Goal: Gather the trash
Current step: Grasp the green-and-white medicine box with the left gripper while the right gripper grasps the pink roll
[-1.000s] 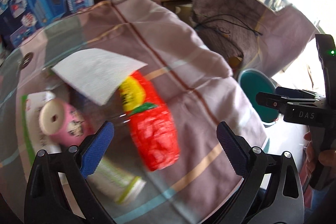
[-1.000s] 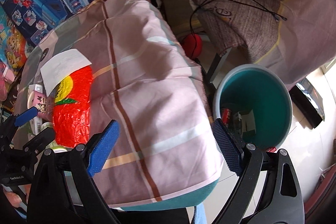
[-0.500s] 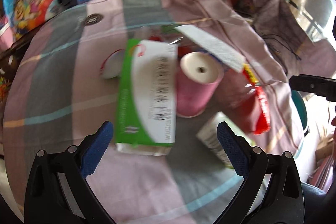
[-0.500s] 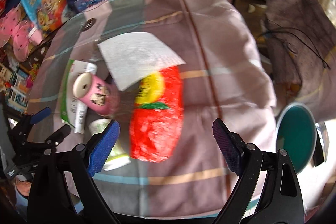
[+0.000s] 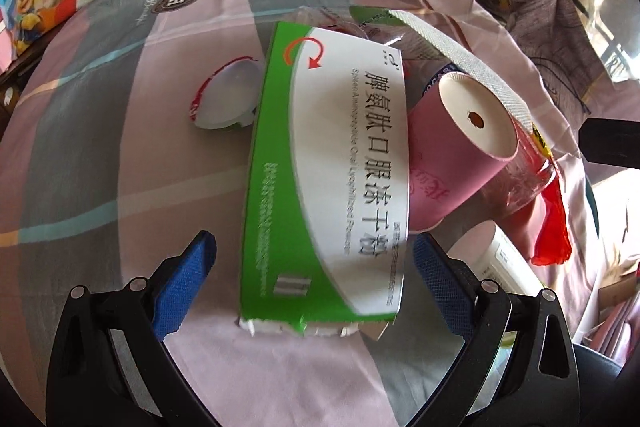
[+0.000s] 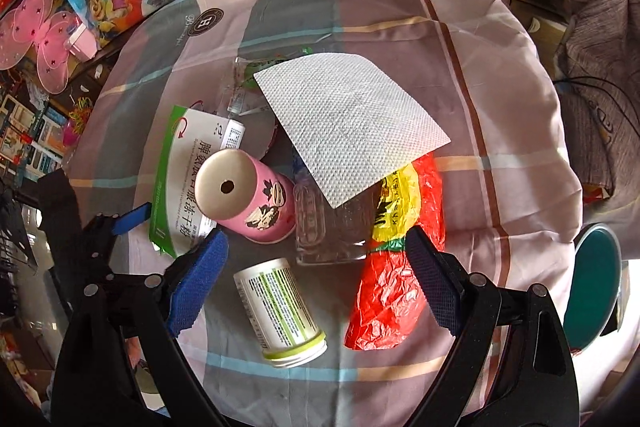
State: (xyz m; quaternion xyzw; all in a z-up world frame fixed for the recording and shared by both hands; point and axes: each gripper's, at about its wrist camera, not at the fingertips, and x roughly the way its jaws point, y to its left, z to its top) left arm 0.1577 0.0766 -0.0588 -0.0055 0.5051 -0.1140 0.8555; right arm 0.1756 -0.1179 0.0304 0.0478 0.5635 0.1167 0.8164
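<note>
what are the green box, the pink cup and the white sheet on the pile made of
Green box: looks like thin printed cardboard with a slightly glossy face; its near end shows torn white flaps.
Pink cup: likely coated paper, upside down, with a rolled rim and a flat base with a small hole.
White sheet: seems to be paper towel or tissue; matte, with an embossed dotted texture.

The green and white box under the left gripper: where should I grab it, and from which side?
Take the green and white box across its two long edges near the torn near end, coming down from above. It lies flat on the checked cloth, and the open left gripper already straddles that end. Staying low on the box should keep the right pad clear of the pink cup resting against its far side.
</note>
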